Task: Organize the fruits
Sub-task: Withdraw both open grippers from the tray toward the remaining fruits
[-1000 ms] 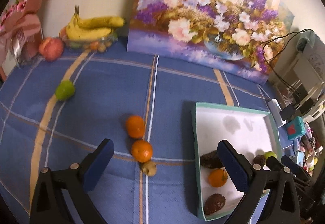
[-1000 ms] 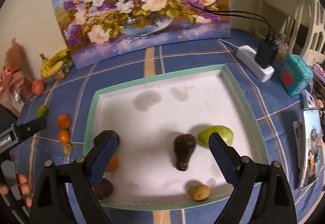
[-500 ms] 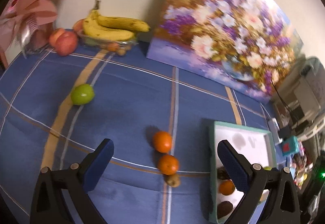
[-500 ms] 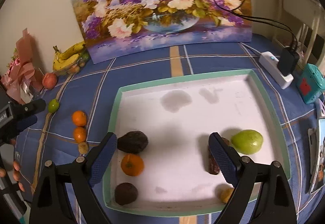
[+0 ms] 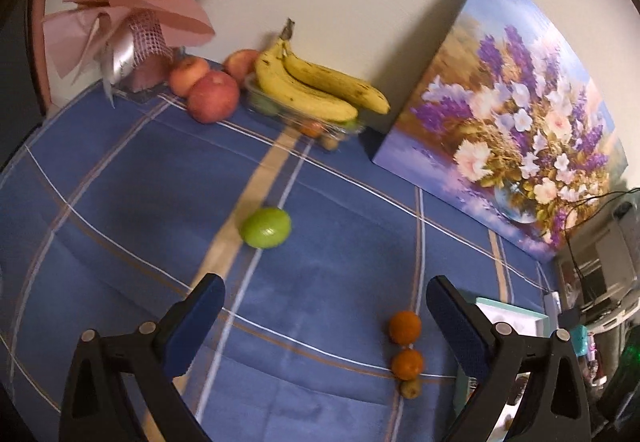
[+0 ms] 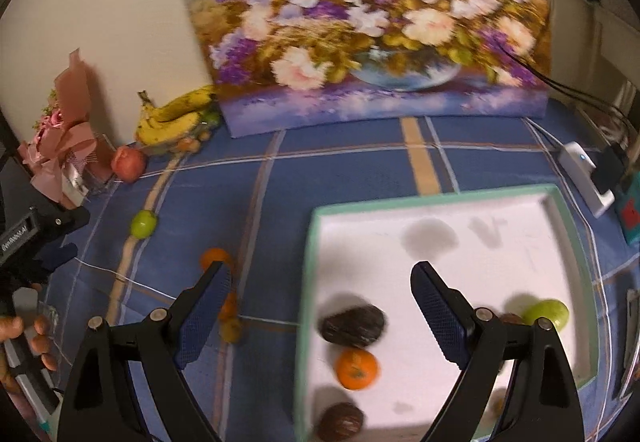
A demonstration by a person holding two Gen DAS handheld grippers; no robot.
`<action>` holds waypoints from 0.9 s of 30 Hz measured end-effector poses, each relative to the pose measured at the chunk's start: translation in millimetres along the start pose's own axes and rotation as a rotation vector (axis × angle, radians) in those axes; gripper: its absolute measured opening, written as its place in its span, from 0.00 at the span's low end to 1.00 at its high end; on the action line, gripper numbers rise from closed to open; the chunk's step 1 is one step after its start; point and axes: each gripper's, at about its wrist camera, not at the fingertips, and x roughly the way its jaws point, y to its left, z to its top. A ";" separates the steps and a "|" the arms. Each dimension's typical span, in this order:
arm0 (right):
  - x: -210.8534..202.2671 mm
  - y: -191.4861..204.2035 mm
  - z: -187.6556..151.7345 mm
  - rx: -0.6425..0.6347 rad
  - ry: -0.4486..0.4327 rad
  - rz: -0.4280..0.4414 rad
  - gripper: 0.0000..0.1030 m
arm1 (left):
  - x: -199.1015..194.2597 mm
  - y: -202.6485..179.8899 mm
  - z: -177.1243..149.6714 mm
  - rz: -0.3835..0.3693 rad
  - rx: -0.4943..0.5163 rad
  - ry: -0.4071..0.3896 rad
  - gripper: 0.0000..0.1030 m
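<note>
A green round fruit lies on the blue checked cloth, ahead of my open, empty left gripper. Two oranges and a small brown fruit lie in a row near its right finger. The white tray with a teal rim holds a dark fruit, an orange, another dark fruit and a green pear. My right gripper is open and empty above the tray's left edge. The green fruit also shows in the right wrist view.
Bananas on a clear dish, red apples and a pink bouquet stand at the back wall. A flower painting leans there. A white charger and cables lie right of the tray.
My left gripper has swung left and forward, bringing the green fruit and bananas closer. My right gripper has shifted left, from over the tray's middle to its left edge.
</note>
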 end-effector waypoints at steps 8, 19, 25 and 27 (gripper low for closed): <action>4.1 47.8 35.4 -0.091 0.027 0.007 0.88 | 4.1 20.1 16.6 0.055 0.000 -0.003 0.99; 26.7 97.6 65.9 -0.143 0.105 0.054 0.74 | 32.0 42.6 38.1 0.084 -0.002 0.008 0.98; 62.3 109.5 61.6 -0.158 0.174 0.038 0.74 | 68.0 39.8 37.7 0.069 0.018 0.059 0.93; 77.4 111.2 55.5 -0.158 0.207 0.038 0.74 | 79.7 39.8 35.5 0.059 0.015 0.087 0.91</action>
